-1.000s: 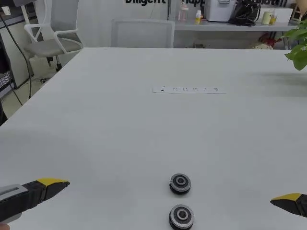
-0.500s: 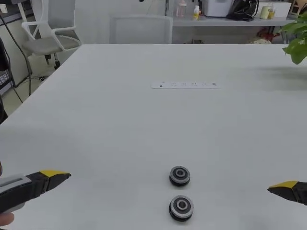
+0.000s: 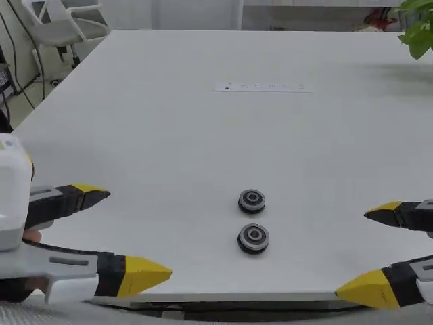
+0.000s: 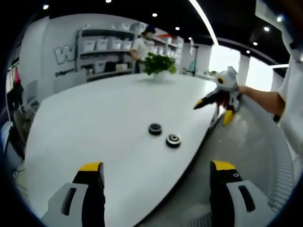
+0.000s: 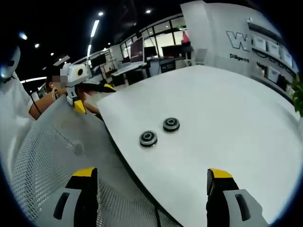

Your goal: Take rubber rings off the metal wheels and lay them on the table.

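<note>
1. Jaws of the left tool [image 3: 139,235] stand wide apart over the near left edge of the surface [image 3: 203,142], holding nothing.
2. Right tool [image 3: 352,252], at the near right edge, is likewise spread and empty.
3. Between the 2 tools lie 2 metal wheels, flat on the surface. The near wheel [image 3: 254,237] and the far wheel [image 3: 252,200] sit just apart, each with a dark outer ring on.
4. Farther back sits a socket strip [image 3: 262,87].
5. A chair [image 3: 61,24] and a plant [image 3: 414,27] flank the far corners.

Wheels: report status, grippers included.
Left gripper open, right gripper open, both empty. Far wheel and near wheel on table, rings on, untouched. Nothing in the way.
</note>
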### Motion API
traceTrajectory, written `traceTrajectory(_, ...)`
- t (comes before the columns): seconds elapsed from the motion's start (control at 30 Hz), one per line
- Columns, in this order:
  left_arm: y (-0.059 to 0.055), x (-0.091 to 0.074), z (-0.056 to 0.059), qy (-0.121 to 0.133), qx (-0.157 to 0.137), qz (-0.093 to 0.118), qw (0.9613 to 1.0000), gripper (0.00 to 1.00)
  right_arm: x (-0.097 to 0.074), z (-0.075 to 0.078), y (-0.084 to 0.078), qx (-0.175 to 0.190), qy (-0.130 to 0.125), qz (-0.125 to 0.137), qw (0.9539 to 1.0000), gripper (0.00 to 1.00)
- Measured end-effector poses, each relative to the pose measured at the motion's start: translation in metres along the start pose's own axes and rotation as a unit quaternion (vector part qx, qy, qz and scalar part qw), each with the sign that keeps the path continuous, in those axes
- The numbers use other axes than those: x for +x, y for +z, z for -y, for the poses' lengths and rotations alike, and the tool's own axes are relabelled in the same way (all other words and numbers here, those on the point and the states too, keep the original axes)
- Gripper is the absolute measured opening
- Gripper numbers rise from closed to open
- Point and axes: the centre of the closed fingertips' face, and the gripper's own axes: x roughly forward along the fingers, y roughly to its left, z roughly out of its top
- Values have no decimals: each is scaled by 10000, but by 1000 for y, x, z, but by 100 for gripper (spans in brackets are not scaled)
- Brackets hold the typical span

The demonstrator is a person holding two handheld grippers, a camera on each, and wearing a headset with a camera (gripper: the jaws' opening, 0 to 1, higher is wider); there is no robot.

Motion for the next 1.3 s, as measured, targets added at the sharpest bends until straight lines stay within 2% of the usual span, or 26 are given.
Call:
traceTrajectory(0.43,-1,0,2,-14,7,-11,10000,93,-2,2,-3,16,-109,-63,9999,94)
traceTrajectory(0.67,2,-1,1,37,-25,70,10000,92,-4,5,-1,149,-155,80,9997,94)
traceTrajectory(1.0,3,-2,2,70,70,40,9999,92,-4,5,-2,111,-121,44,9999,94)
traceTrajectory(1.1,9,-2,7,-92,112,177,9997,93,-5,7,-1,69,-171,43,9998,94)
traceTrajectory(1.23,11,-3,5,-88,156,134,9997,95,-7,10,5,73,-225,200,9995,94)
traceTrajectory(1.3,18,-3,5,-136,205,176,9995,94,-7,9,8,34,-199,214,9996,93)
